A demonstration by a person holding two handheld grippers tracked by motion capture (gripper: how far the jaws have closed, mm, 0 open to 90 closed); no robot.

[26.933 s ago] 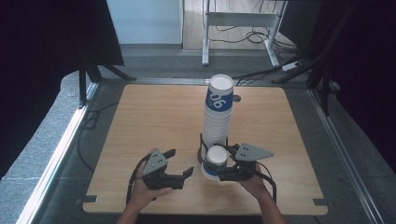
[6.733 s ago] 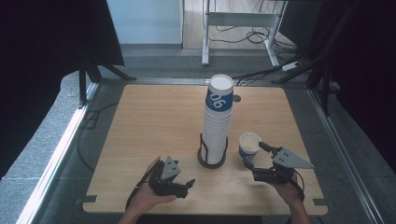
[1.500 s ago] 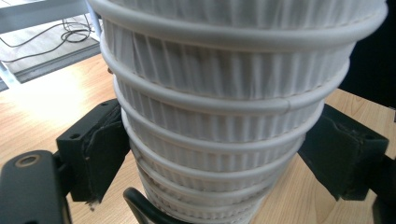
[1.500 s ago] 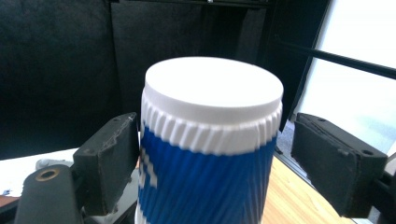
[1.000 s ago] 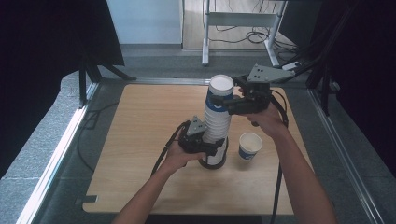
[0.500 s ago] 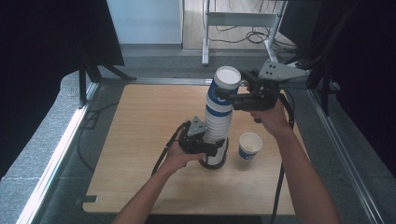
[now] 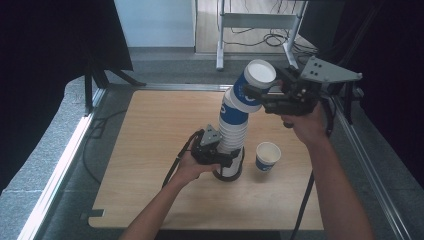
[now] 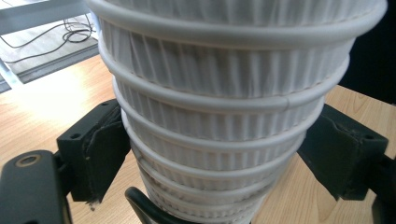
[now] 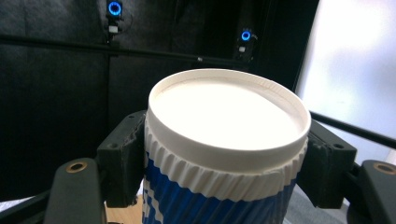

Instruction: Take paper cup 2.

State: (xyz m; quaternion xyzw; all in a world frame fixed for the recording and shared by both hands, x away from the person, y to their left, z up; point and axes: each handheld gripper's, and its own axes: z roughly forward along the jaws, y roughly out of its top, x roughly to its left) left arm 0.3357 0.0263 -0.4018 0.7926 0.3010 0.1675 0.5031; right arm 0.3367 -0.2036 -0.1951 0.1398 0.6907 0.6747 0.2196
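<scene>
Blue-and-white ribbed paper cups (image 7: pixel 235 127), stacked upside down in a black ring holder (image 7: pixel 229 175), were steadied low by the left gripper (image 7: pixel 220 156). The topmost cup (image 7: pixel 255 87) was clamped by the right gripper (image 7: pixel 257 92), its jaws having just closed, and tilted away. One white paper cup (image 7: pixel 267 156) was already set upright beside the stack; many were left to separate.

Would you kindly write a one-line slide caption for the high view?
Right hand-held gripper tilts the top blue-and-white paper cup off the ribbed cup stack that the left hand-held gripper steadies.
</scene>
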